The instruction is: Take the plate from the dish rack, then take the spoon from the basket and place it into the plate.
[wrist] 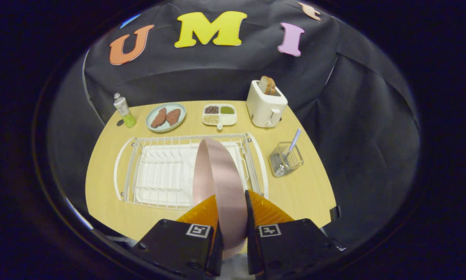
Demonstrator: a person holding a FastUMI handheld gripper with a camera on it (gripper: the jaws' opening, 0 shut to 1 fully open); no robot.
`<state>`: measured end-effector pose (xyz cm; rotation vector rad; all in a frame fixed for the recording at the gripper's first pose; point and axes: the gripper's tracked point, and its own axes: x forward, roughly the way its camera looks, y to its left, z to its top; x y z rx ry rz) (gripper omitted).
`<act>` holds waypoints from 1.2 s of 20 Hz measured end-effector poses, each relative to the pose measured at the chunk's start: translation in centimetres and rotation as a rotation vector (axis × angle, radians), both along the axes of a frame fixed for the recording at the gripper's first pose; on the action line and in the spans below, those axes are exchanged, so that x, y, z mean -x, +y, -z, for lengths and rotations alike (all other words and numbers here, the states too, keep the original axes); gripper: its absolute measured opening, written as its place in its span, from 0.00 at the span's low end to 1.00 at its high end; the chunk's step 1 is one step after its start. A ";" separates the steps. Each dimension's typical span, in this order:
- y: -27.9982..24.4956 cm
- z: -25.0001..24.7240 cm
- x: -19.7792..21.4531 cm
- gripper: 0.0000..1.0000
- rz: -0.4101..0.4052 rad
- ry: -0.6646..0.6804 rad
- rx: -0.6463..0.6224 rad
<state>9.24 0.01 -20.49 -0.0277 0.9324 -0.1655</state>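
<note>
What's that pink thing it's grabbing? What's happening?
A person's handheld gripper has its jaws shut on a pink plate, held on edge above the white dish rack. The spoon still stands in the wire basket beside the rack, waiting its turn. Beyond the rack sit a toaster and a plate of meat.

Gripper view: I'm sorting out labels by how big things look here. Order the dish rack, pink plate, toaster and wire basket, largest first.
1. Dish rack.
2. Pink plate, though it is gripped edge-on between the gripper fingers, so nearness inflates it.
3. Toaster.
4. Wire basket, close to the toaster in apparent size.
</note>
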 end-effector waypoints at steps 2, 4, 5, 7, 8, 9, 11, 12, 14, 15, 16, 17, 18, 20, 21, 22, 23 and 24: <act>-0.9 1.8 3.3 0.31 0.005 0.034 -0.075; -1.7 4.4 6.1 0.31 0.005 0.074 -0.099; -2.0 5.8 7.1 0.31 0.001 0.091 -0.101; -2.1 8.5 8.2 0.31 0.007 0.128 -0.125; -2.0 9.8 8.2 0.31 0.006 0.130 -0.143; -2.1 10.8 8.0 0.31 0.011 0.132 -0.154; -2.3 12.5 7.7 0.31 0.017 0.137 -0.169; -2.4 13.2 7.5 0.31 0.015 0.139 -0.170; -2.5 13.9 7.0 0.31 -0.008 0.129 -0.185; -2.3 14.0 6.7 0.31 -0.017 0.120 -0.197; -2.4 14.4 6.5 0.32 -0.029 0.119 -0.202; -2.5 14.7 6.5 0.32 -0.041 0.127 -0.200; -2.6 15.0 6.5 0.34 -0.053 0.137 -0.202; -2.8 15.6 6.5 0.38 -0.066 0.160 -0.232; -2.7 15.9 6.2 0.39 -0.067 0.168 -0.254; -3.1 16.4 6.1 0.40 -0.062 0.186 -0.267; -3.3 16.8 5.8 0.41 -0.049 0.197 -0.284; -3.4 17.2 5.7 0.46 -0.035 0.209 -0.305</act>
